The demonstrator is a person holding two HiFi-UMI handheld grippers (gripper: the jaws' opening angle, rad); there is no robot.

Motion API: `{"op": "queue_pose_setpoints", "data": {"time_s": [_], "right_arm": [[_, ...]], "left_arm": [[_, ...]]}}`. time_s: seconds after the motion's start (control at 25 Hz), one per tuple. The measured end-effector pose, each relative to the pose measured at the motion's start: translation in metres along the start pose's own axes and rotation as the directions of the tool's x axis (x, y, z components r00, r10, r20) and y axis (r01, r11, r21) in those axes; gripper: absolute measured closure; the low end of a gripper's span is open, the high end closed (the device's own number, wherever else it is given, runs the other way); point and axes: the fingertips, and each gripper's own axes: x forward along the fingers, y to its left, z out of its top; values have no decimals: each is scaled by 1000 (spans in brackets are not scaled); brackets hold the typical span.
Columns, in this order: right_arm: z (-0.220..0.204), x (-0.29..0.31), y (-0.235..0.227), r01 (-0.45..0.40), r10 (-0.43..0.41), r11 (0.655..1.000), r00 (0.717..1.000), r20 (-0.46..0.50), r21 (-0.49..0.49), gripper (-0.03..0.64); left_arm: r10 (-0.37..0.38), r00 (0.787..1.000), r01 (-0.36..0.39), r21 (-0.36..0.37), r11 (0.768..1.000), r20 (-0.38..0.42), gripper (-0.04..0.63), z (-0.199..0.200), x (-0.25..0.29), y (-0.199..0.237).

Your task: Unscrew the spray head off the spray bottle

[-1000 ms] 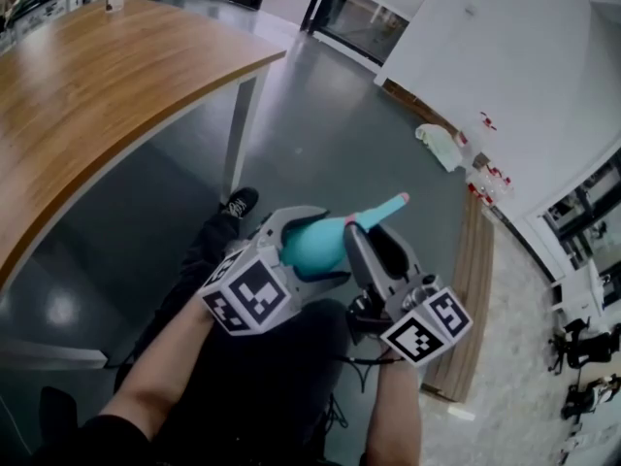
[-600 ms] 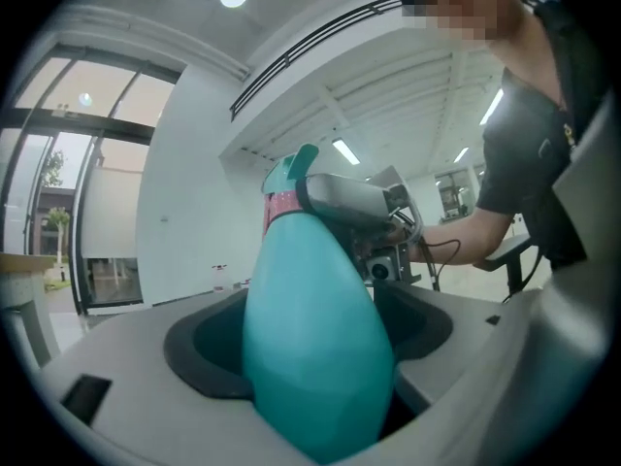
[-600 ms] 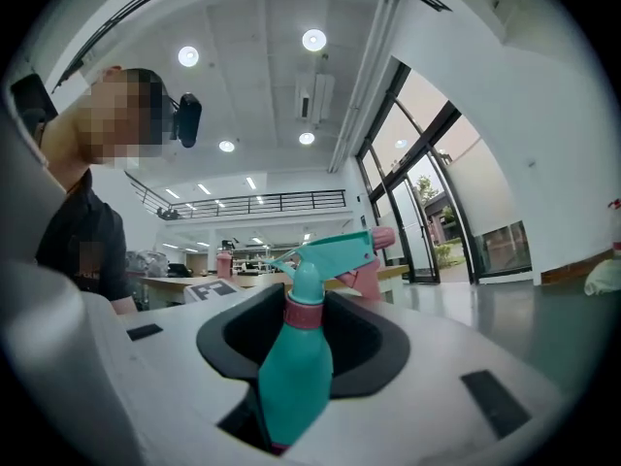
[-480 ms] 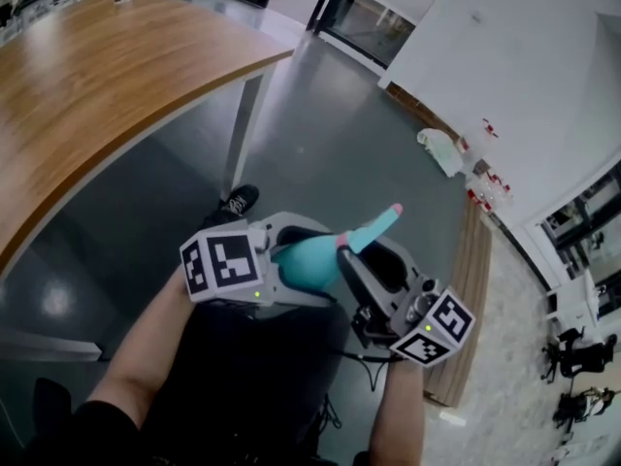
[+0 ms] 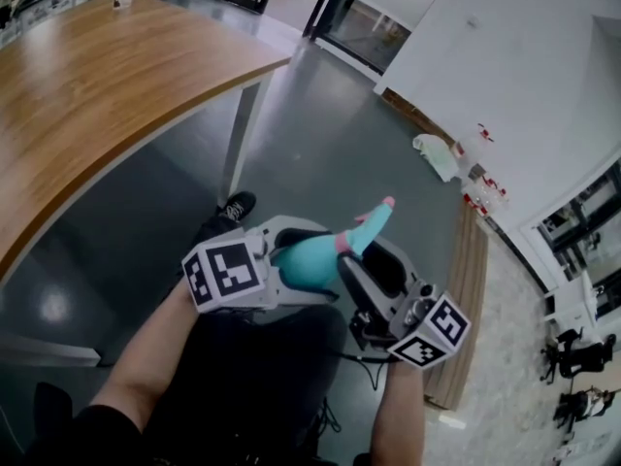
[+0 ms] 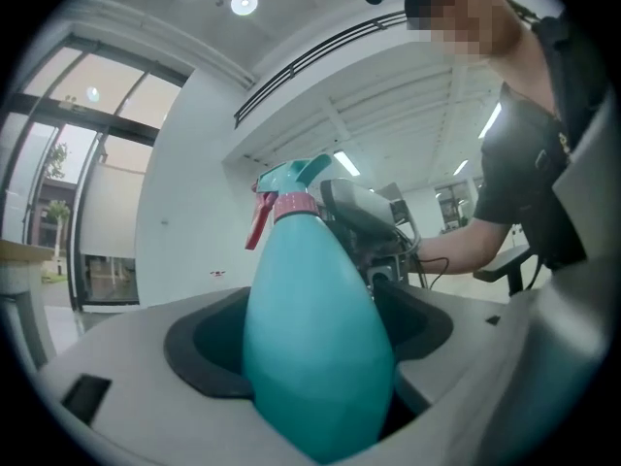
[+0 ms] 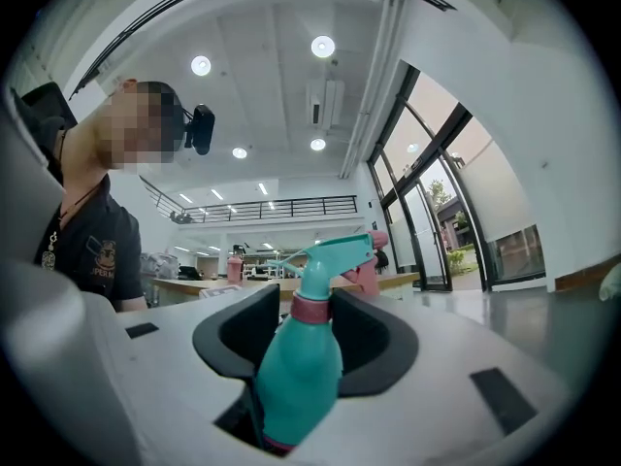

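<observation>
**We hold a teal spray bottle in the air with both grippers, over the floor**

Our left gripper (image 5: pixel 294 262) is clamped on the smooth, egg-shaped teal body of the spray bottle (image 5: pixel 310 260), and this body fills the gap between its grey jaws. Just beside it, our right gripper (image 5: pixel 367 252) has just been opening its jaws. They now stand apart around the pink collar (image 7: pixel 312 309), which sits between the dark pads without being pressed. The long axis of the bottle lies near level. In the head view it runs from lower left to upper right, and the teal plastic spray head (image 5: pixel 367 226) with its pink nozzle tip (image 5: pixel 388 202) points away from us. The bottle is in front of our lap, above the glossy dark grey floor (image 5: pixel 320 124). A wooden table (image 5: pixel 97 85) stands well apart at the left.
</observation>
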Motion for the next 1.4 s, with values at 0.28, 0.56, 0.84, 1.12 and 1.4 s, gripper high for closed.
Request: {"op": "queue_pose_setpoints", "data": {"time_s": [0.28,0.56,0.84,1.12,1.4], "right_arm": [[4,3,-19,217,-218,975,976,27,46,431],[-4,16,-30,347,-348,935,937,7,81,431],[-4,17,-34,396,-400,912,916,15,107,495],[-6,14,-32,376,-380,919,925,10,118,496],[0,10,-18,226,-228,970,974,14,86,488]], "left_arm": [[311,950,-311,18,950,-24,193,-3,-3,37],[460,885,-452,103,886,-75,193,-13,-1,47],[550,828,-530,173,830,-109,193,-17,-4,50],[522,846,-505,144,851,-114,193,-18,-4,44],[342,937,-339,42,940,-70,193,-8,-4,26]]}}
